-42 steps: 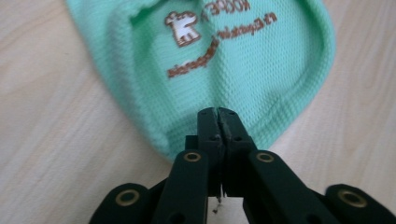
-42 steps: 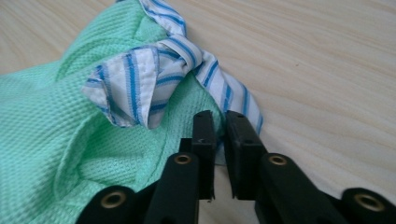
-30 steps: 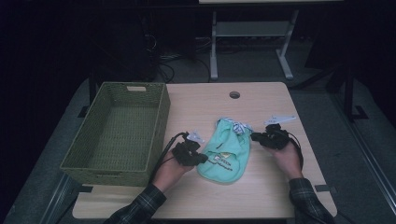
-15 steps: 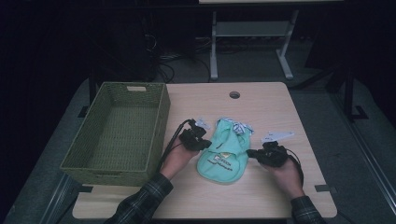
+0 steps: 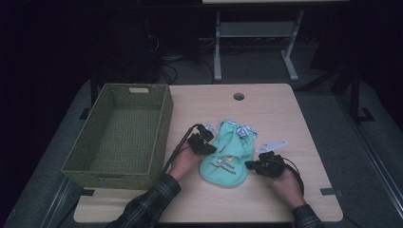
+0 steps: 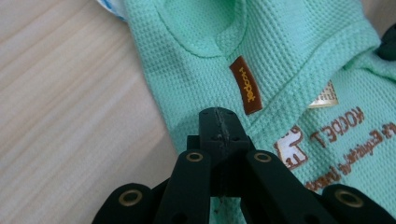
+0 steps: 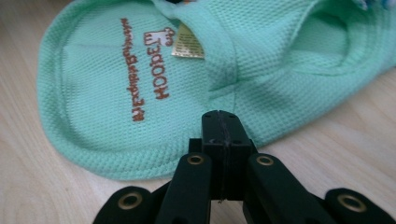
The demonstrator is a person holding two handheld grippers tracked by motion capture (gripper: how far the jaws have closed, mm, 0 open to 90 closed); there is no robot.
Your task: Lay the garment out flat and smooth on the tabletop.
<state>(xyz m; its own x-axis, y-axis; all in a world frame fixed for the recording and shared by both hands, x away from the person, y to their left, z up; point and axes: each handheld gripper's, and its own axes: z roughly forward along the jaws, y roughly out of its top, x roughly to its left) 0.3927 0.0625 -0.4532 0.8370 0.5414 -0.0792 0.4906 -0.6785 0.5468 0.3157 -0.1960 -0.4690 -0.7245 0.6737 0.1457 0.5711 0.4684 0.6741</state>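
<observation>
Two grippers flank a small mint-green pet shirt [image 5: 227, 154] lying flat on the wooden table [image 5: 285, 109] in the high view; I have the left gripper [image 5: 207, 146] at the garment's left edge and the right gripper [image 5: 251, 165] at its lower right edge. The woven green basket [image 5: 119, 135] sits empty to the left, just beside the shirt but apart from it.

In the left gripper view, my jaws are pressed together with no gap, their tips over the shirt's side edge just below the brown label [image 6: 246, 85]. Whether a fold of fabric is pinched between them I cannot tell.

In the right gripper view, the jaws are likewise fully closed, tips meeting right at the hem by the seam; again I cannot tell if cloth is caught.

I judge the work is at its start: the shirt lies unfolded, nothing is in the basket, and lifting, folding or stowing all remain.
</observation>
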